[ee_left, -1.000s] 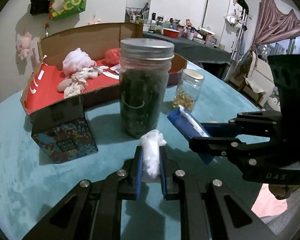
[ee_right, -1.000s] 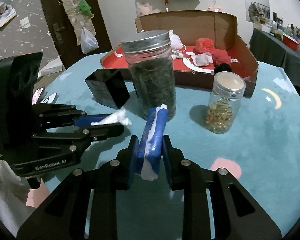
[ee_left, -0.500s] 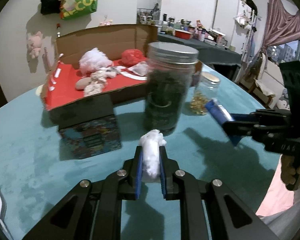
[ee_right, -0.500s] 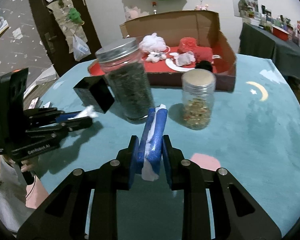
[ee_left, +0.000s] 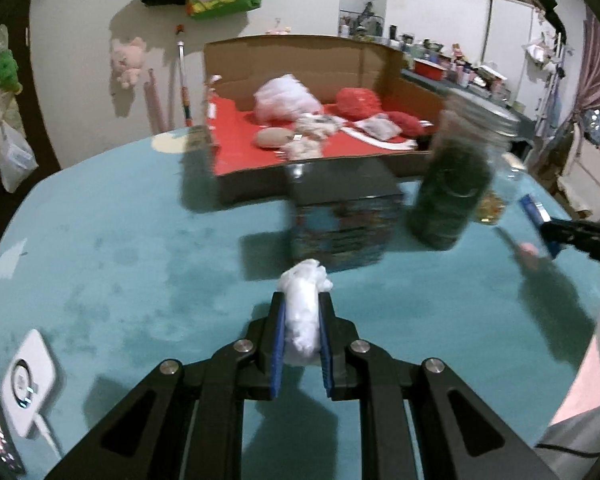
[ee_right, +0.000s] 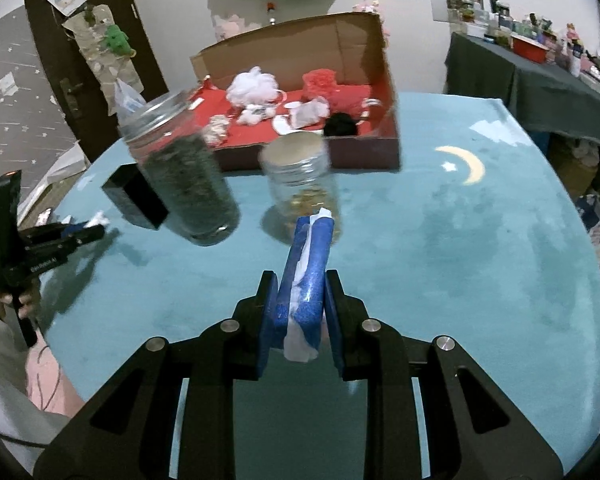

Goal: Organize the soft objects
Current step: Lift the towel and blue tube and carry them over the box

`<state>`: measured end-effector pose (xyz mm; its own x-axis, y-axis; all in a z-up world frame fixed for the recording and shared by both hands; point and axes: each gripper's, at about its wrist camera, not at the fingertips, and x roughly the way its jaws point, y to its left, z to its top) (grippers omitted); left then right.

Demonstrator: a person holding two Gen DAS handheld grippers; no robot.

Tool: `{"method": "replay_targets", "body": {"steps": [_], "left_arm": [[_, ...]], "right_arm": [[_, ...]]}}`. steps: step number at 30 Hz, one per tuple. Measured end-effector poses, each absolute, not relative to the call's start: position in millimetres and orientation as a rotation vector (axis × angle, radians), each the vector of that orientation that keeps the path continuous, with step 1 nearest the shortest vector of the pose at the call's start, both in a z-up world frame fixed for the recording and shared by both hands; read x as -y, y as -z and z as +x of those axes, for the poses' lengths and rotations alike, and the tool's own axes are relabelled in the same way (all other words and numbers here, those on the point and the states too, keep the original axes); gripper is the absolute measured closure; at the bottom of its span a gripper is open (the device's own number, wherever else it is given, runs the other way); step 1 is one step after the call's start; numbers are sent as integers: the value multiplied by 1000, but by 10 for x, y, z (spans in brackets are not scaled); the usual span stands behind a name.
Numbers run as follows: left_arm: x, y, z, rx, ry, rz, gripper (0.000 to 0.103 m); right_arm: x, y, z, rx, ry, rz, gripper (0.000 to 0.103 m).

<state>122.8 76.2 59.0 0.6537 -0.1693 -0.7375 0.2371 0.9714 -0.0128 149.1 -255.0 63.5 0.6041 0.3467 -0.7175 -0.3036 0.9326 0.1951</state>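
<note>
Spanning both views, teal tabletop [ee_right: 440,240] carries a cardboard box [ee_right: 300,52] with red floor, holding white and red soft items. Tall jar [ee_right: 188,184] of dark contents and small jar [ee_right: 300,184] stand in front of the box. Right tool [ee_right: 300,312] is clenched on a blue sponge strip [ee_right: 308,264]; left tool [ee_left: 300,336] is clenched on a white cotton wad [ee_left: 304,312], both raised above the tabletop.
</note>
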Motion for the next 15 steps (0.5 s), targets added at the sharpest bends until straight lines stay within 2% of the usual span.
{"method": "replay_targets", "body": {"steps": [15], "left_arm": [[-1027,-593,1624,-779,275,179,87]], "right_arm": [[2755,-653,1874,-820,-362,-75,81]]}}
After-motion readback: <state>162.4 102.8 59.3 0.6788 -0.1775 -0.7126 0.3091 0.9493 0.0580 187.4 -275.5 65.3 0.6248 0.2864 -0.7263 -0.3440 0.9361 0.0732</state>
